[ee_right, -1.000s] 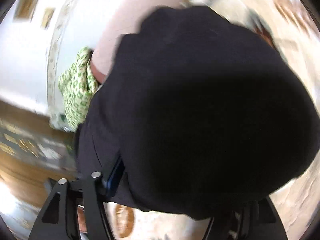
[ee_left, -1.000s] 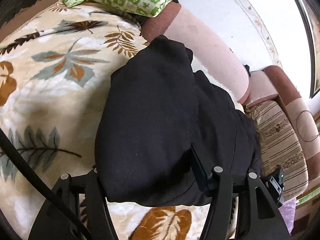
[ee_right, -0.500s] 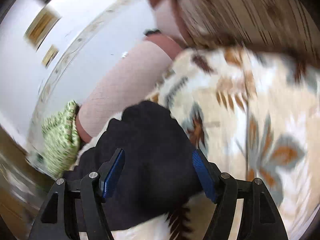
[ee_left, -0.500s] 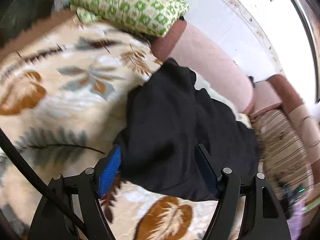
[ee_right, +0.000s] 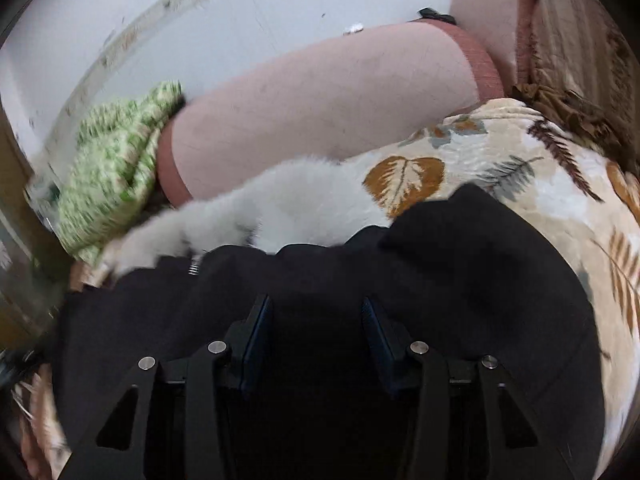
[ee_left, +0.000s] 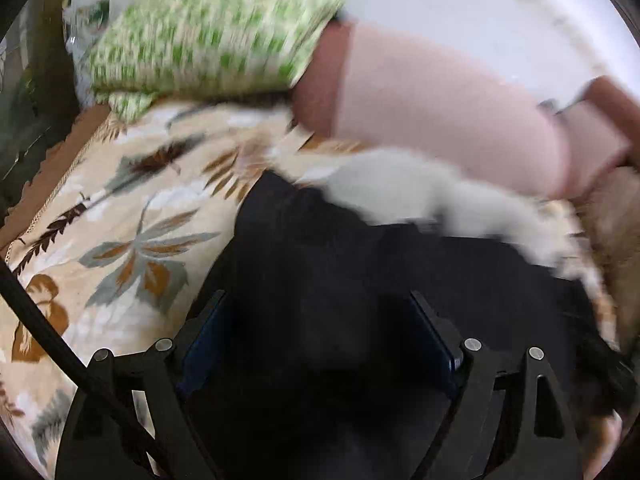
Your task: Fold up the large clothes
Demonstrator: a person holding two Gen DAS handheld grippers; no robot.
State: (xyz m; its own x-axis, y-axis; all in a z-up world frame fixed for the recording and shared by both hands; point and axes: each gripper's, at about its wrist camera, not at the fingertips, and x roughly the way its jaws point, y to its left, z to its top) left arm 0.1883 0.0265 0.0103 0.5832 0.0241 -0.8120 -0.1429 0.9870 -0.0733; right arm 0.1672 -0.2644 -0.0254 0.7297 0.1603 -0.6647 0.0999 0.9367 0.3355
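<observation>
A black garment (ee_left: 360,260) with a white fur trim (ee_left: 420,192) lies on a leaf-patterned blanket (ee_left: 140,220) on a sofa. My left gripper (ee_left: 316,296) hangs over its near part, jaws wide and opening, with black cloth under and between the fingers and neither pad seen pressing. In the right wrist view the same garment (ee_right: 480,260) and fur trim (ee_right: 300,196) fill the lower half. My right gripper (ee_right: 315,300) is low over the cloth, its jaws closing with dark fabric in the gap. The picture is blurred in places.
A green patterned pillow (ee_left: 216,36) rests at the sofa's left end against the pink backrest (ee_left: 440,100). A striped cushion (ee_right: 580,32) stands at the right end. A black cable (ee_left: 40,320) crosses the left view's lower left. Blanket (ee_right: 520,168) shows to the right of the garment.
Both grippers have swung in over the black garment, and the fur trim has come into view. The left jaws stand wider than before. The right jaws have narrowed.
</observation>
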